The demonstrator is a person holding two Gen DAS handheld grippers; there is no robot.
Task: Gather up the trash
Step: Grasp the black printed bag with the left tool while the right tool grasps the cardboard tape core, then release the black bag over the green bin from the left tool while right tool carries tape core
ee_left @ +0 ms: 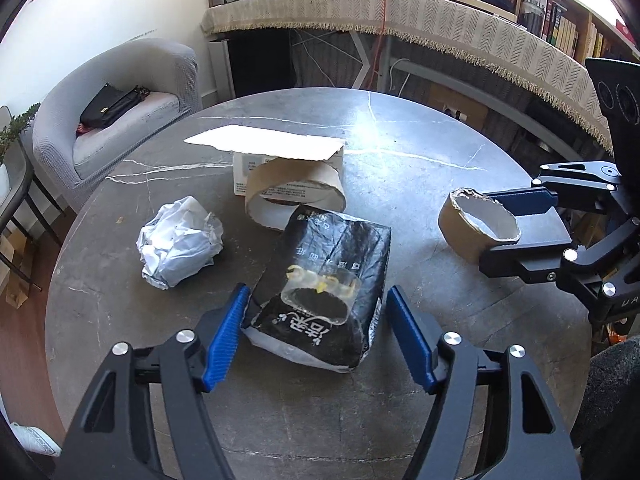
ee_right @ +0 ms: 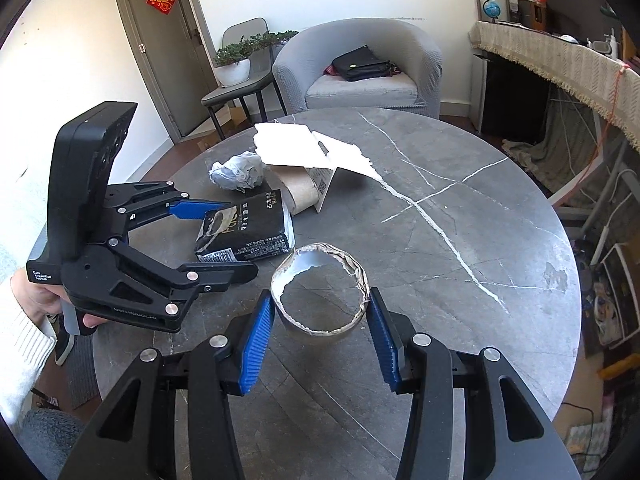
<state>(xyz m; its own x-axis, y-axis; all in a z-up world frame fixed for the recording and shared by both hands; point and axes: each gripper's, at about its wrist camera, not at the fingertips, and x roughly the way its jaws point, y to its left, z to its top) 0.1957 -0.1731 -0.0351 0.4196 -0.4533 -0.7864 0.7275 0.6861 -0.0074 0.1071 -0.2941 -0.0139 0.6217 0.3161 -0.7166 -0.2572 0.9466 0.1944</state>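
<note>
A black tissue pack (ee_left: 324, 280) lies on the round grey marble table (ee_left: 420, 152). My left gripper (ee_left: 318, 292) straddles its near end. One blue pad meets the pack's left corner and the other stands a finger's width off its right edge, so the gripper is open. My right gripper (ee_right: 320, 296) is shut on a torn cardboard ring (ee_right: 320, 256), both blue pads pressing its sides; the left wrist view shows this ring (ee_left: 476, 228) at the right. A crumpled white paper ball (ee_left: 180, 240), a bigger cardboard ring (ee_left: 296, 196) and a torn white box (ee_left: 260, 144) lie further back.
A grey armchair (ee_right: 360, 72) with a black bag stands beyond the table. A desk under a fringed cloth (ee_left: 440, 20) runs along the far right. A potted plant (ee_right: 236, 64) sits on a chair. A hand and white sleeve (ee_right: 24, 308) hold the left gripper.
</note>
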